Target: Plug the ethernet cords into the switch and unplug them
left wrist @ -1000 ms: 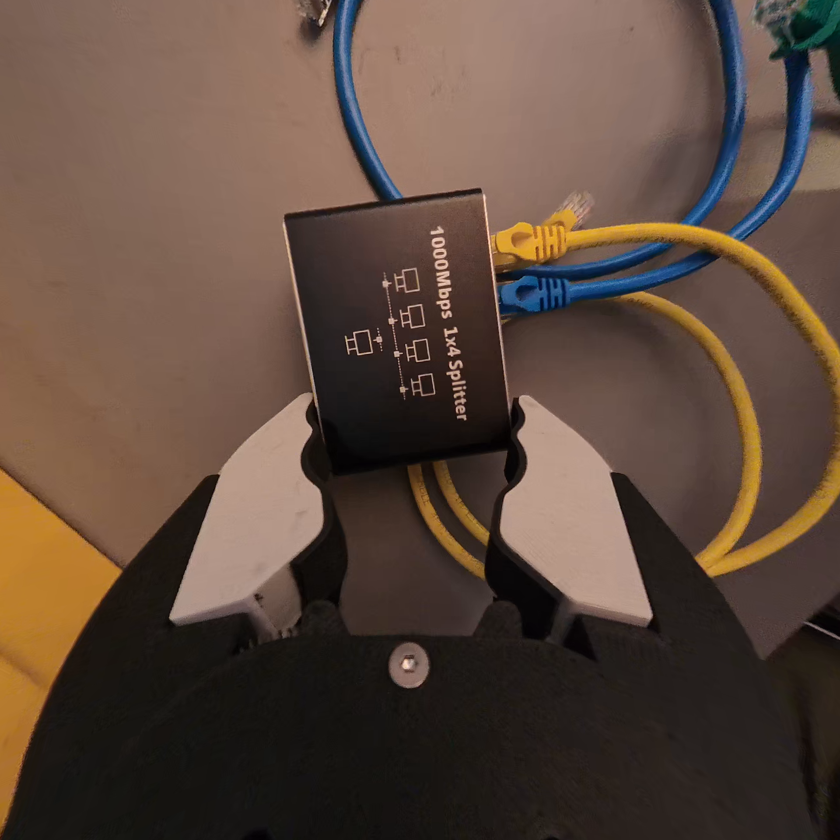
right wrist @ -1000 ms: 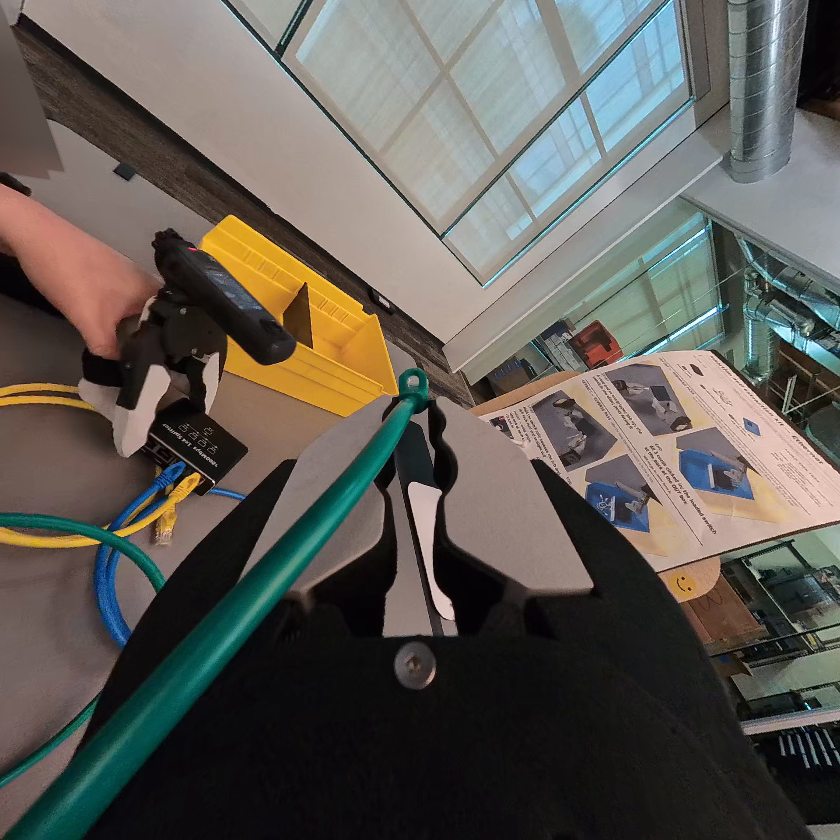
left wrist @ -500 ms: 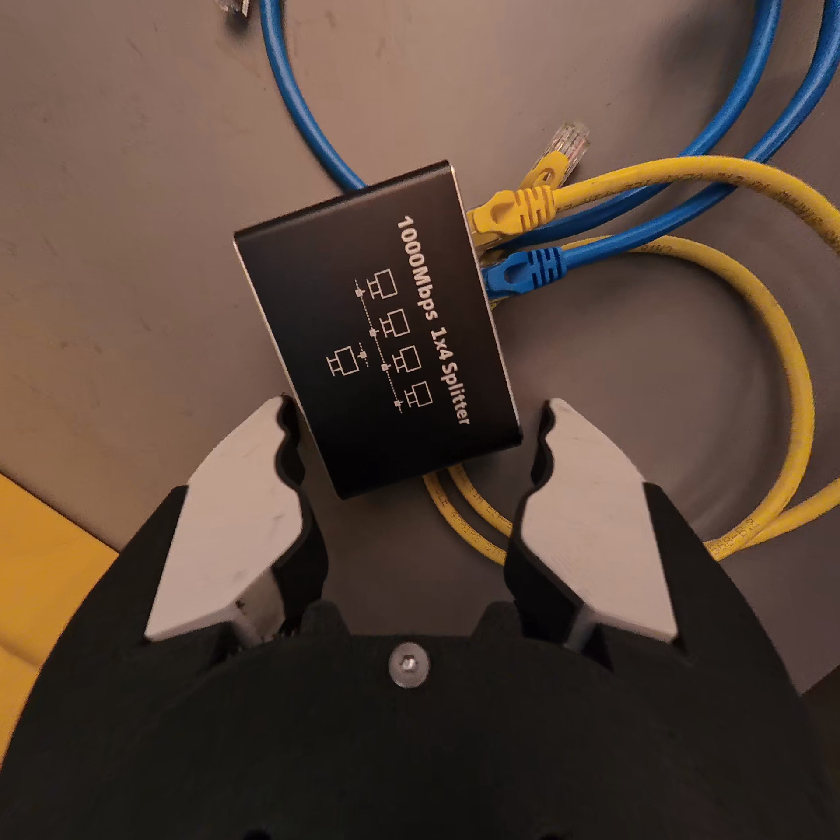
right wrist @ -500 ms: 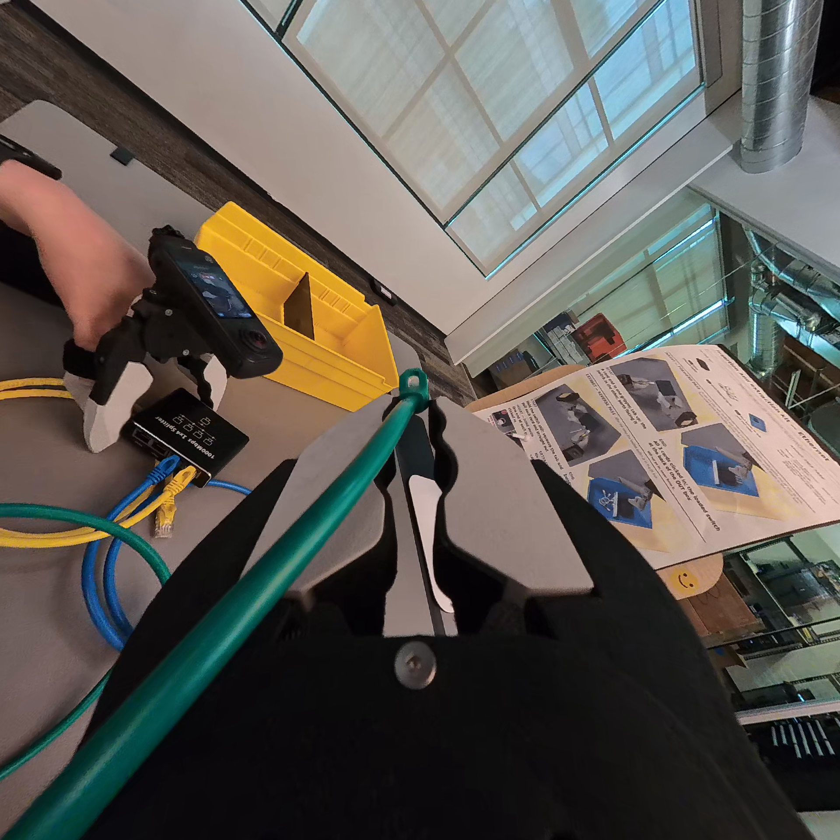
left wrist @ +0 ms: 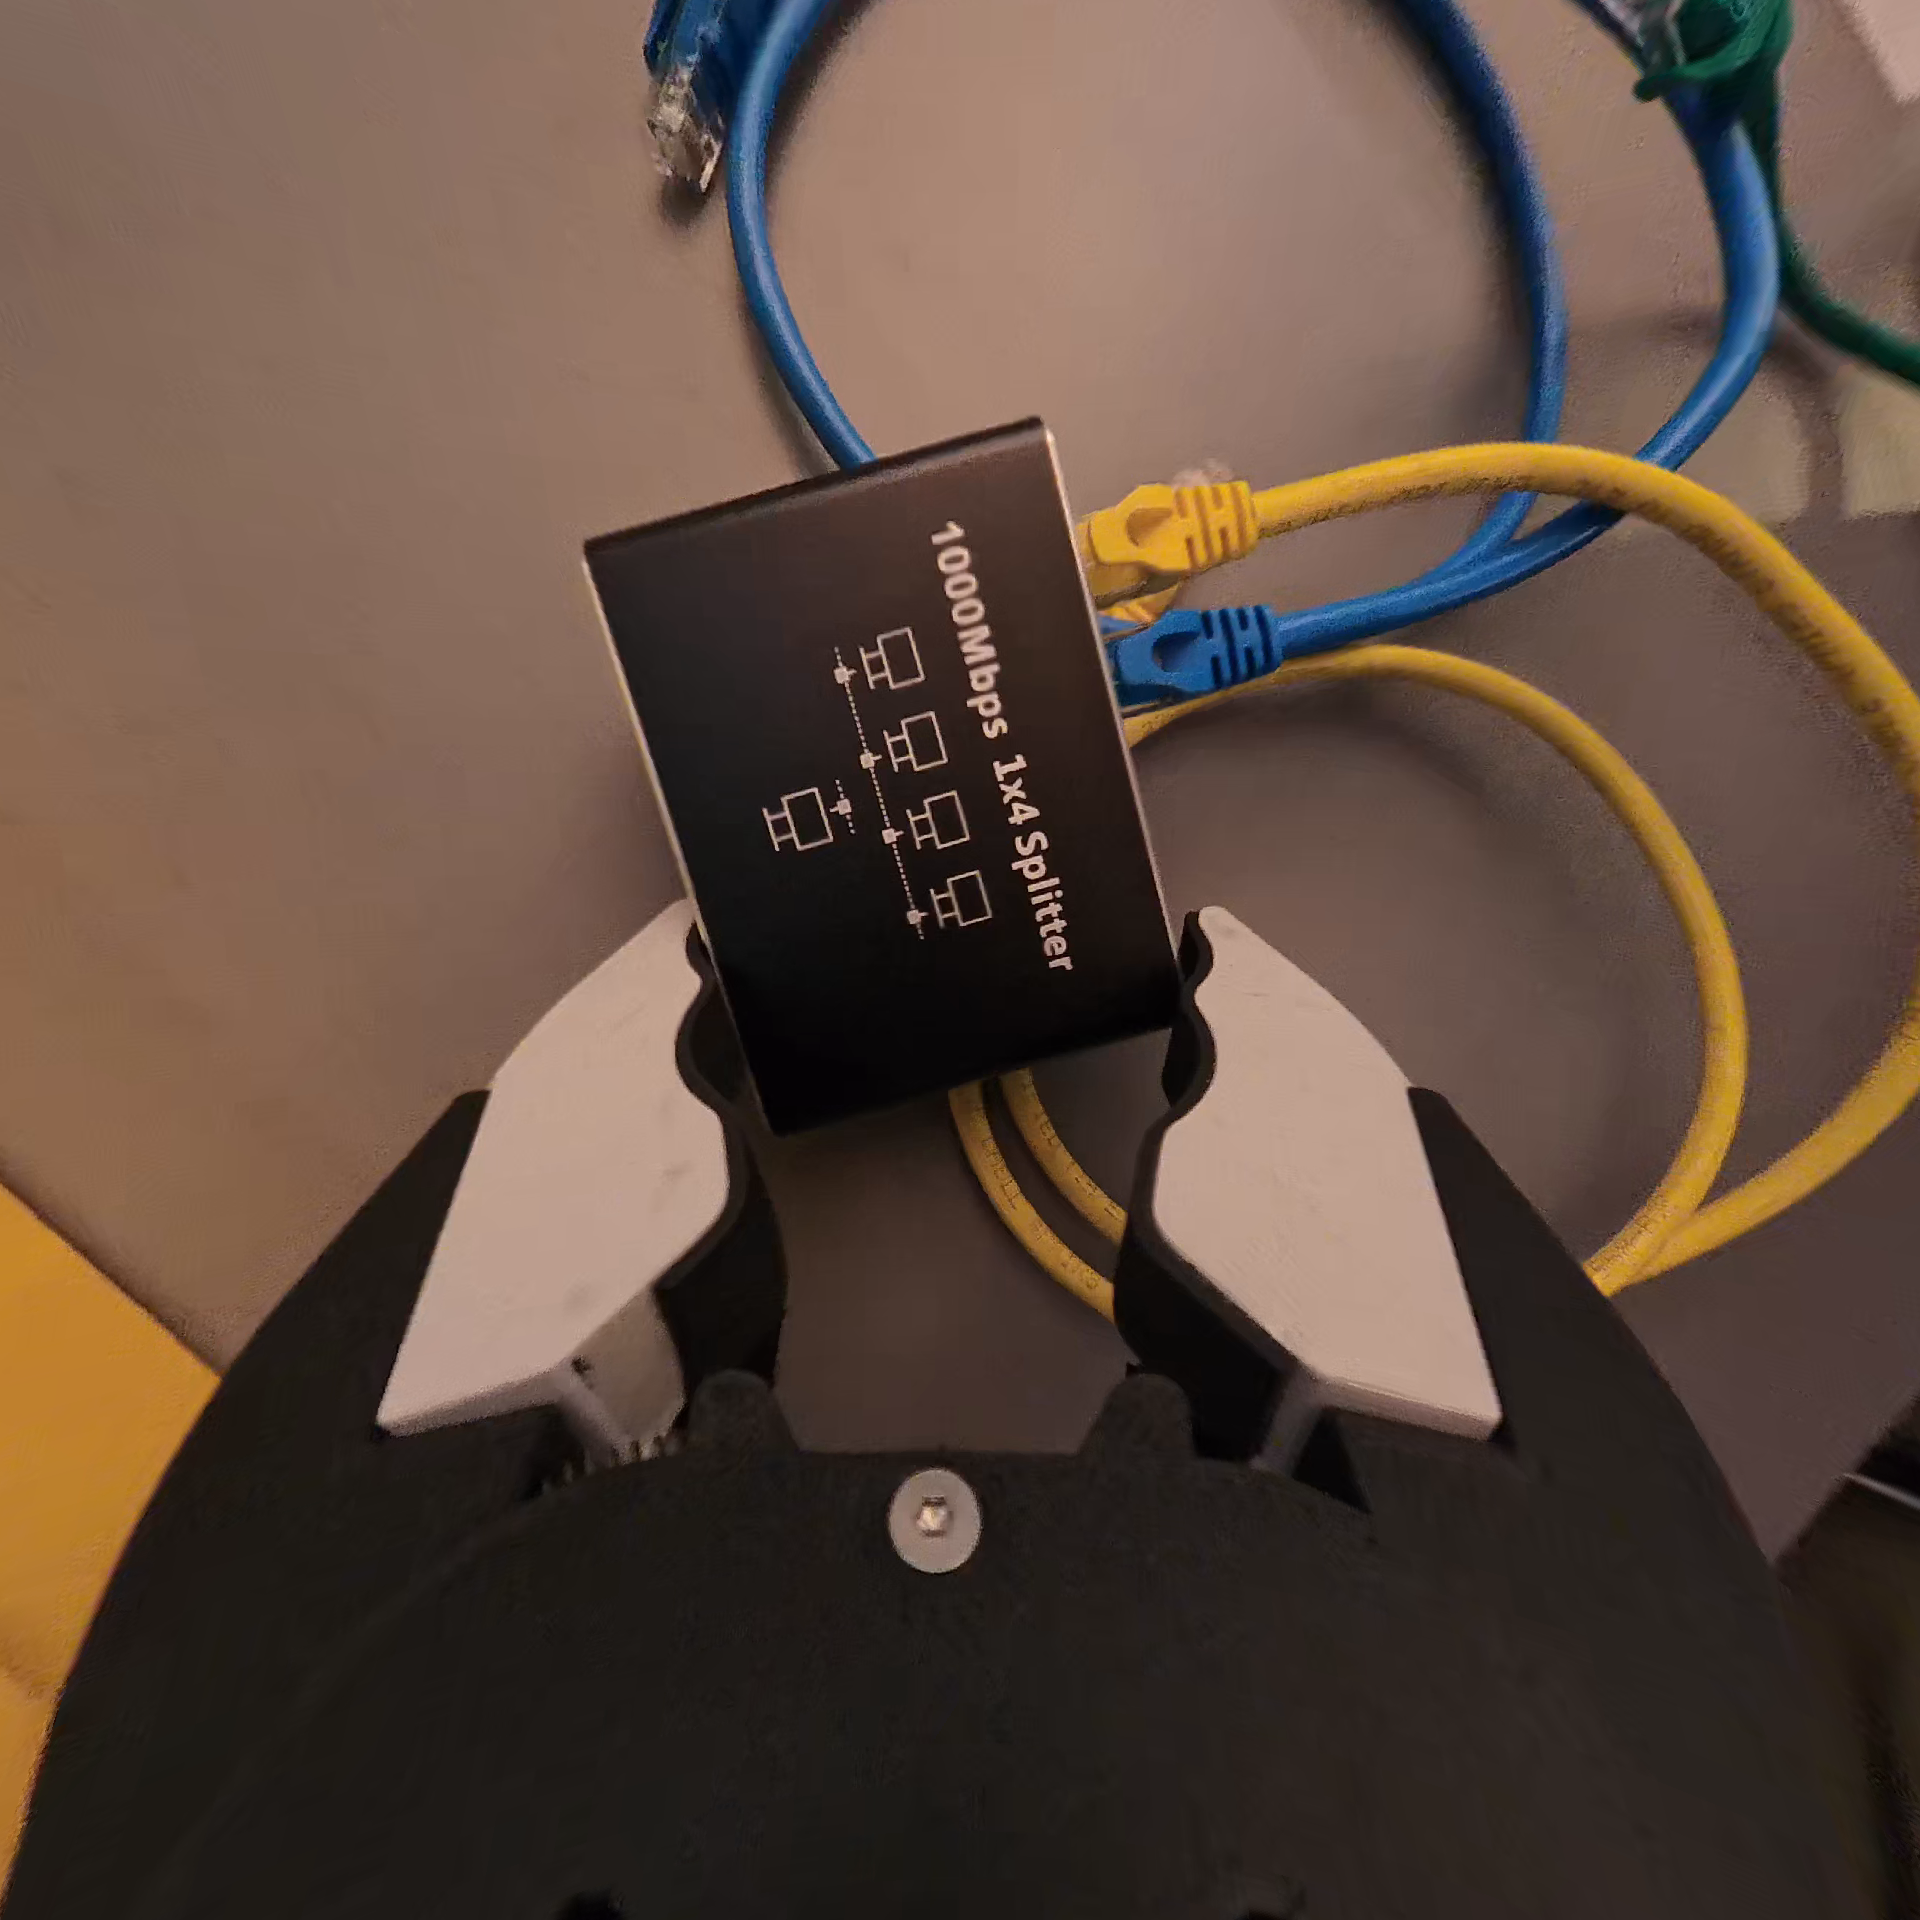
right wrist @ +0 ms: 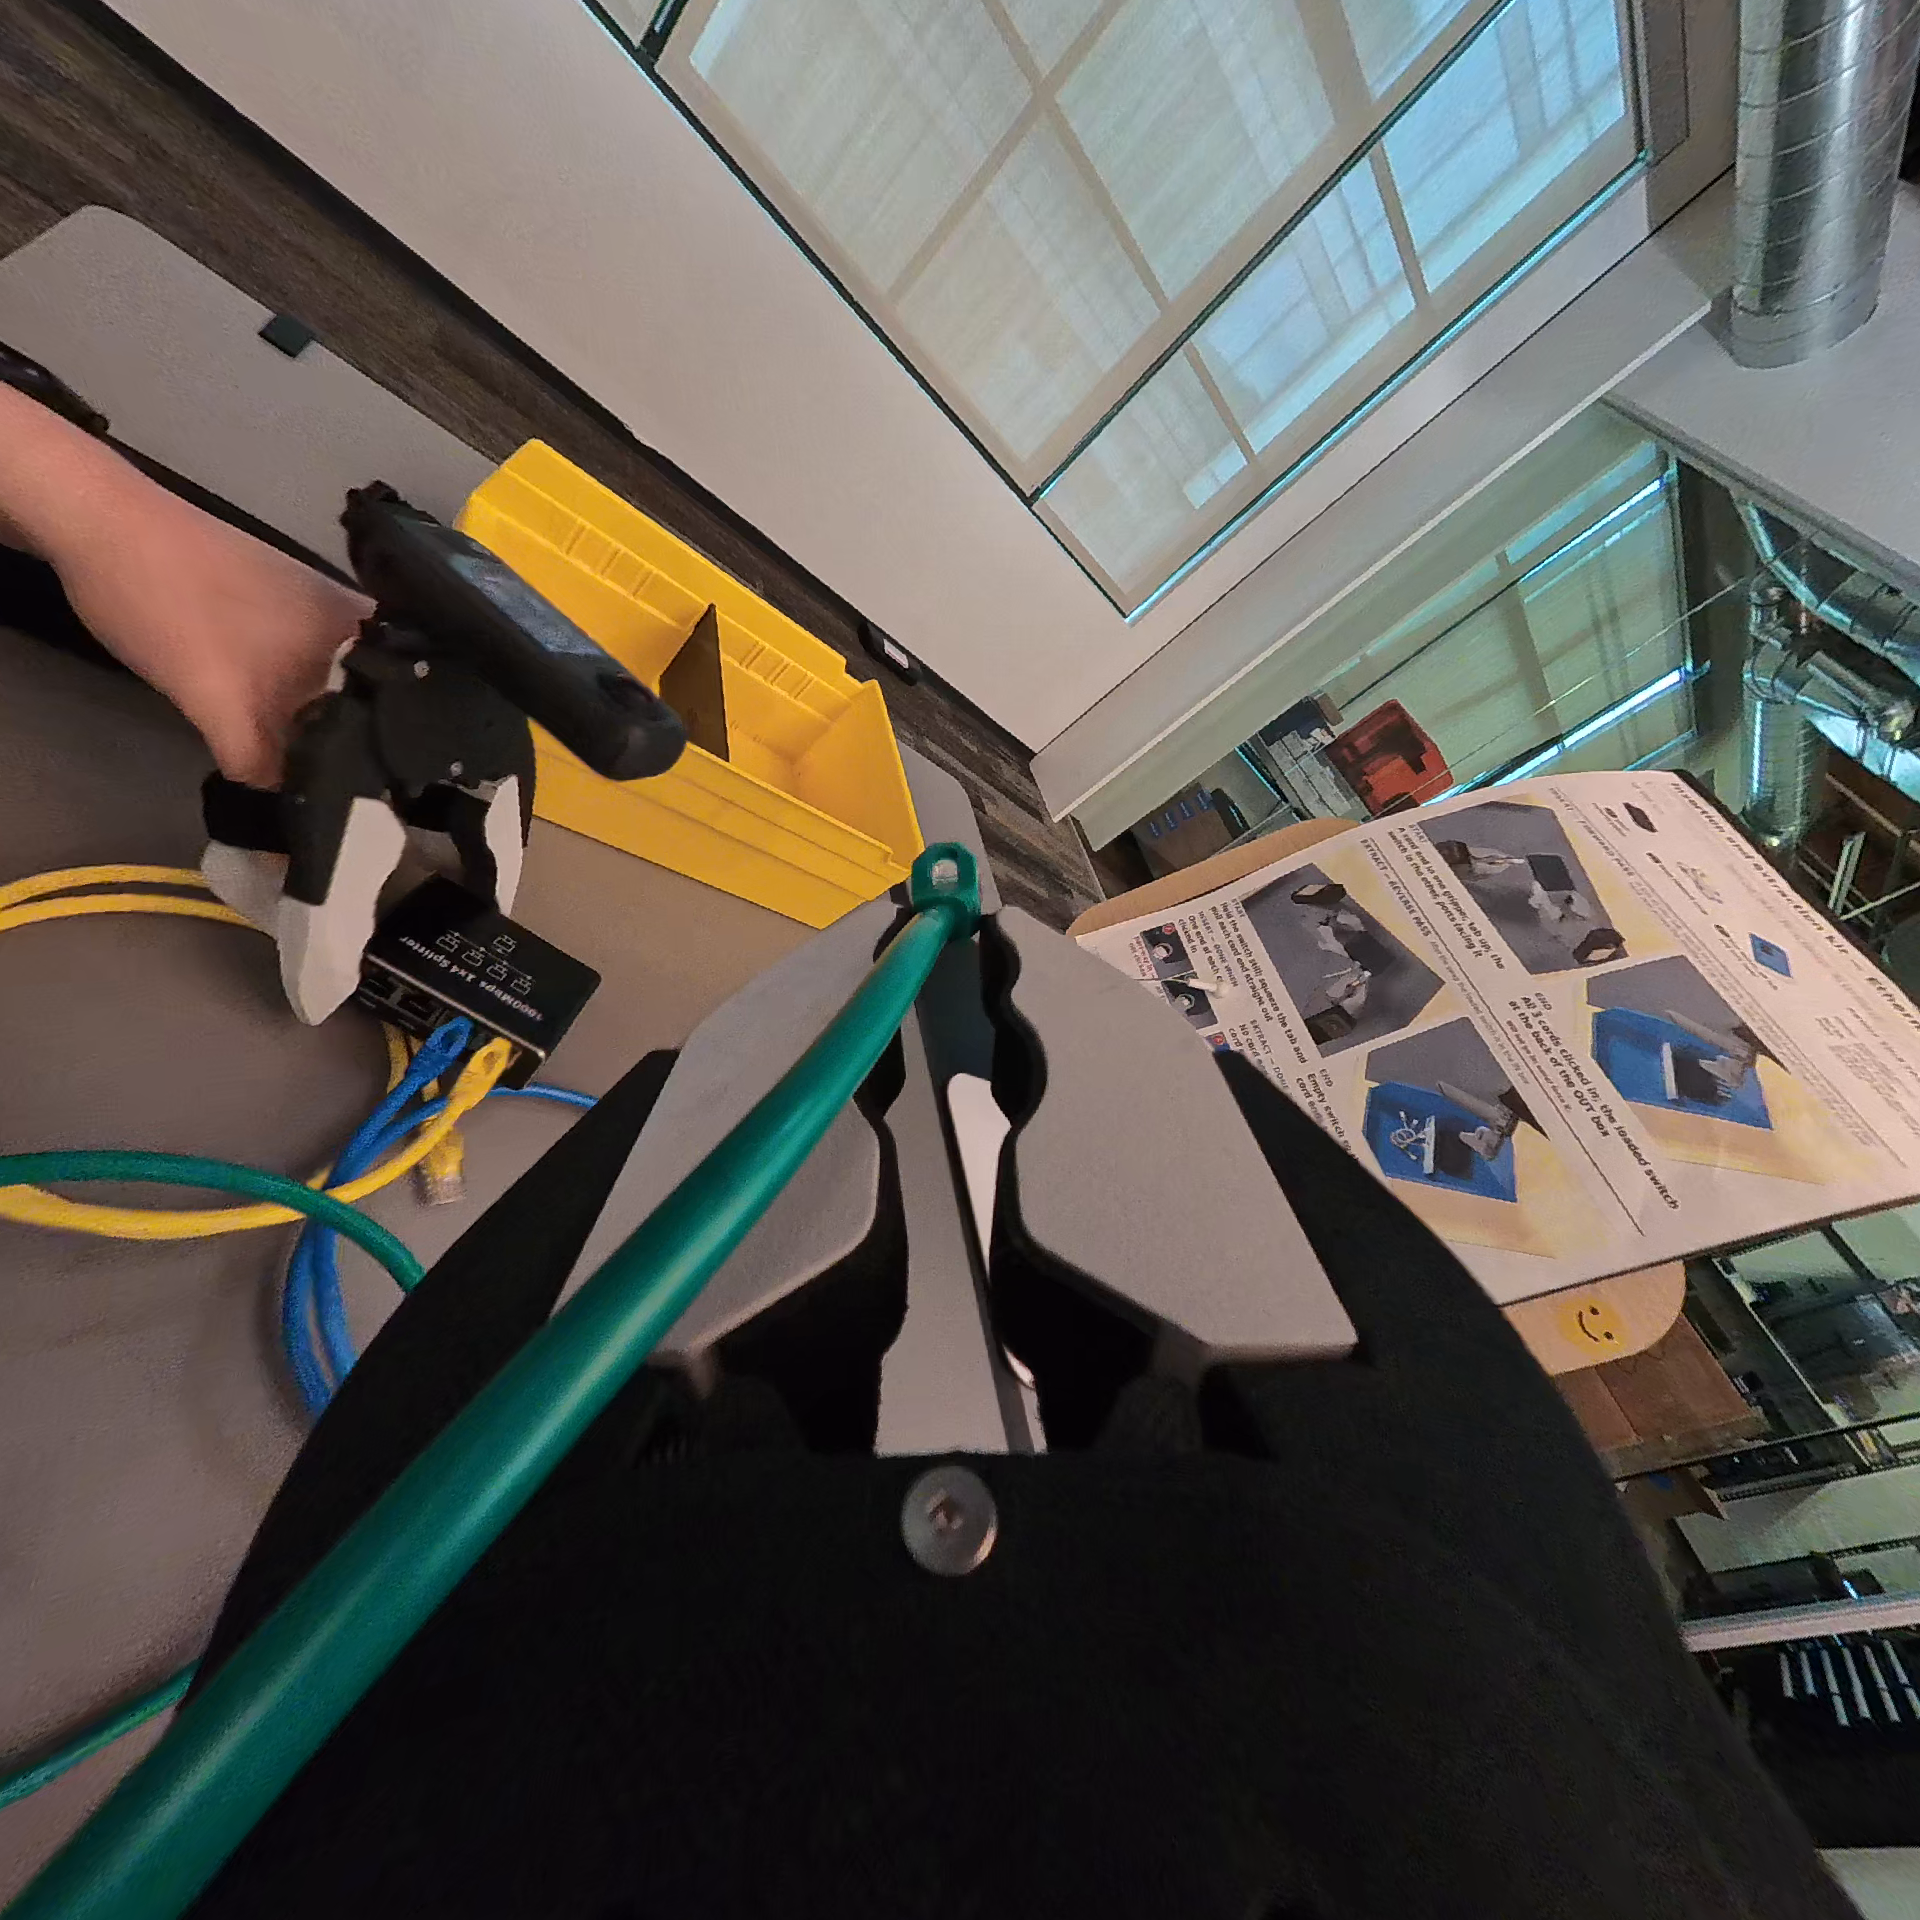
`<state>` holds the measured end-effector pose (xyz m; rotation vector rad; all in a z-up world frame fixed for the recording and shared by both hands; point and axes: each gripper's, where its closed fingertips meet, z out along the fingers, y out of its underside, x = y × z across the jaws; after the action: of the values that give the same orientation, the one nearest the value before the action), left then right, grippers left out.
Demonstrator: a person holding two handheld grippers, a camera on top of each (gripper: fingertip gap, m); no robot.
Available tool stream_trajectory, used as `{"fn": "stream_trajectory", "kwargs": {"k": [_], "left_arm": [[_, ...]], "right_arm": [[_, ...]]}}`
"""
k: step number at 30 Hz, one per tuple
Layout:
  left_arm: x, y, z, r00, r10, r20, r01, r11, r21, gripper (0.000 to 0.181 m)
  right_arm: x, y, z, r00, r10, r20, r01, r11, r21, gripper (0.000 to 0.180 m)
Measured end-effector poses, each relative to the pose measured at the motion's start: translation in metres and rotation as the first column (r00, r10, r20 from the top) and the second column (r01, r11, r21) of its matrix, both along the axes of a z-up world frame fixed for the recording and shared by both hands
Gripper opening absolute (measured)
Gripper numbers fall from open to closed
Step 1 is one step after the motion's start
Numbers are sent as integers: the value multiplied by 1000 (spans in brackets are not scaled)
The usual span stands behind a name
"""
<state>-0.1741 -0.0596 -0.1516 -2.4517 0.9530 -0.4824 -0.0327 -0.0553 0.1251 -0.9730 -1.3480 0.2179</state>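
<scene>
The black switch (left wrist: 883,779) lies tilted on the grey table (left wrist: 260,520). A yellow plug (left wrist: 1164,530) and a blue plug (left wrist: 1195,649) sit in its right side. My left gripper (left wrist: 940,925) straddles the switch's near end, with its jaws against both sides. It also shows in the right wrist view (right wrist: 405,883), over the switch (right wrist: 478,977). My right gripper (right wrist: 961,925) is shut on the green cord (right wrist: 623,1247), whose plug boot (right wrist: 940,878) sticks out past the tips. A loose blue plug (left wrist: 681,114) lies at the far side.
A yellow bin (right wrist: 707,748) stands just behind the switch. An instruction sheet on a board (right wrist: 1507,1018) is at the right. Blue (left wrist: 1538,312), yellow (left wrist: 1714,935) and green (left wrist: 1849,332) cord loops lie right of the switch. A person's hand (right wrist: 177,634) holds the left gripper. Tip to tip, the grippers are about 30 cm apart.
The left gripper let go of the switch, which turned a little, and has now closed on its near end again. The right gripper still holds the green cord.
</scene>
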Motion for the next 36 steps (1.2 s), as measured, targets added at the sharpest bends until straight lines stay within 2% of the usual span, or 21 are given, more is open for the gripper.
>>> {"fn": "stream_trajectory", "kwargs": {"k": [1, 7, 14, 19, 26, 29, 33, 36], "left_arm": [[1, 0, 2, 999, 16, 37, -16, 1000, -23, 80], [13, -1, 17, 943, 104, 317, -57, 986, -155, 80], [19, 6, 43, 818, 153, 555, -71, 983, -168, 80], [15, 19, 65, 755, 158, 637, -125, 987, -97, 80], [4, 26, 91, 741, 105, 663, -176, 984, 42, 80], [-7, 28, 104, 726, 111, 679, -231, 969, 89, 80], [-21, 33, 120, 681, 133, 720, -282, 955, 90, 80], [-23, 34, 126, 687, 120, 717, -285, 952, 113, 80]], "right_arm": [[-1, 1, -1, 1000, -1, 4, 1, 1000, -1, 11], [0, 4, -2, 1000, -7, 4, 7, 1000, -6, 11], [12, 2, 11, 998, 4, -66, -4, 1000, -4, 12], [27, -12, 39, 974, 67, -218, -67, 998, 7, 12], [47, -20, 71, 926, 53, -373, -25, 996, 80, 12], [45, -28, 73, 923, 94, -374, -68, 994, 81, 11], [35, -65, 71, 898, 291, -329, -266, 957, 120, 12], [30, -71, 68, 896, 313, -315, -316, 948, 45, 12]]}}
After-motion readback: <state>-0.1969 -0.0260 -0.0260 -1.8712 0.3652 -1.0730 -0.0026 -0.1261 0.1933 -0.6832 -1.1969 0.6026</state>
